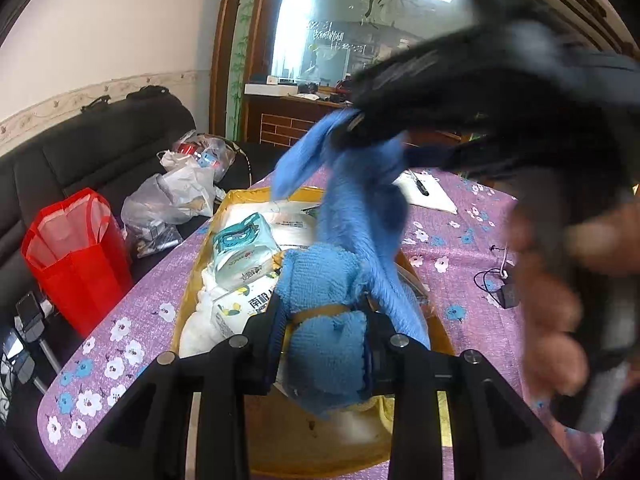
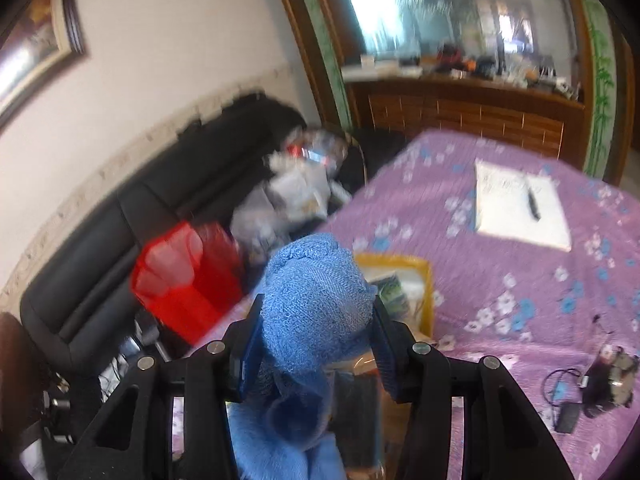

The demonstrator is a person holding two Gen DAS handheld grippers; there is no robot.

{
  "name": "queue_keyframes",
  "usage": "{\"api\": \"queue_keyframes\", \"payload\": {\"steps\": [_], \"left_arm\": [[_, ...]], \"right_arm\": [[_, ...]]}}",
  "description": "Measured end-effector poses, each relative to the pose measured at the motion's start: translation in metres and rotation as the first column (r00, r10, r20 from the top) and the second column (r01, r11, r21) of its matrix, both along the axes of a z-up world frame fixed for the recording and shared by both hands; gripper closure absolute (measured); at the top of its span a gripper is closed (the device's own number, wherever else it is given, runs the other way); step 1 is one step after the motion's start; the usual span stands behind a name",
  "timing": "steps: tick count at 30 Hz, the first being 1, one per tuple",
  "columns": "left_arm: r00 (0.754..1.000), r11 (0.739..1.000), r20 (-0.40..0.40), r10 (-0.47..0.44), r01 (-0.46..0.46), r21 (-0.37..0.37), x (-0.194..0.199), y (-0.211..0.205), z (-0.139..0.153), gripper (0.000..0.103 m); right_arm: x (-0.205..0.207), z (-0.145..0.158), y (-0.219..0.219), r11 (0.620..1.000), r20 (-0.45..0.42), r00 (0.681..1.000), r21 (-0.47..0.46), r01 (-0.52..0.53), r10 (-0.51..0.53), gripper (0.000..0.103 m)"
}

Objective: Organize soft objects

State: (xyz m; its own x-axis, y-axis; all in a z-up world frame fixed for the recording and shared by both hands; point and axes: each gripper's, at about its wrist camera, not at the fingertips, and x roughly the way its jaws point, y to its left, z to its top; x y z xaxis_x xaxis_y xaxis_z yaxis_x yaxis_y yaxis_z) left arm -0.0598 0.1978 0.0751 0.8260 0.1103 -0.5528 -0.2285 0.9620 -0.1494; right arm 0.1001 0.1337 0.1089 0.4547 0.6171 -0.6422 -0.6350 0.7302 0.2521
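Both grippers pinch one blue towel (image 1: 360,216) over the yellow box (image 1: 188,300) at the surface's left edge — left gripper (image 1: 326,356) low, right gripper (image 2: 316,316) high. The towel's long axis runs steeply between them.

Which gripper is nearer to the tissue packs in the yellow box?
Left. The left gripper holds the blue towel low over the yellow box, beside the tissue packs; the right gripper is higher, above the box.
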Motion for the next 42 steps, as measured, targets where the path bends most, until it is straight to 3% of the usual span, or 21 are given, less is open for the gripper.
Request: {"api": "queue_keyframes", "payload": {"steps": [4,7,15,17,28,32,38,42], "left_arm": [[1.000,1.000,0.019,-0.012,0.012,0.012,-0.001,0.000,-0.002,0.071],[0.999,1.000,0.021,-0.025,0.025,0.010,0.000,0.000,-0.003,0.058],[0.999,0.999,0.036,-0.028,0.029,-0.033,0.006,0.004,0.002,0.033],[0.999,0.999,0.038,-0.025,0.026,-0.029,0.004,-0.001,0.005,0.032],[0.999,0.999,0.039,-0.006,0.005,0.043,-0.005,-0.026,0.018,0.022],[0.999,0.998,0.039,0.006,-0.008,0.064,-0.014,-0.036,0.018,0.011],[0.995,0.984,0.076,0.065,-0.077,0.162,-0.034,-0.061,0.017,0.001],[0.994,0.970,0.088,0.070,-0.089,0.228,-0.041,-0.077,0.016,0.000]], "right_arm": [[0.023,-0.034,0.017,0.994,-0.048,0.999,-0.110,0.013,-0.019,0.050],[0.034,-0.041,0.017,0.997,-0.086,0.996,-0.081,0.011,-0.018,0.043],[0.019,-0.010,-0.007,1.000,-0.031,0.999,0.006,0.023,-0.022,0.024],[0.014,-0.002,-0.016,0.999,-0.025,1.000,0.029,0.018,-0.018,0.024],[-0.035,0.019,-0.096,0.989,0.031,0.998,0.136,0.056,-0.061,0.019],[-0.057,0.011,-0.144,0.982,0.037,0.994,0.165,0.092,-0.099,0.015],[-0.095,-0.012,-0.198,0.980,0.091,0.980,0.107,0.165,-0.175,0.009],[-0.124,-0.031,-0.226,0.973,0.167,0.958,0.037,0.229,-0.232,0.008]]}}
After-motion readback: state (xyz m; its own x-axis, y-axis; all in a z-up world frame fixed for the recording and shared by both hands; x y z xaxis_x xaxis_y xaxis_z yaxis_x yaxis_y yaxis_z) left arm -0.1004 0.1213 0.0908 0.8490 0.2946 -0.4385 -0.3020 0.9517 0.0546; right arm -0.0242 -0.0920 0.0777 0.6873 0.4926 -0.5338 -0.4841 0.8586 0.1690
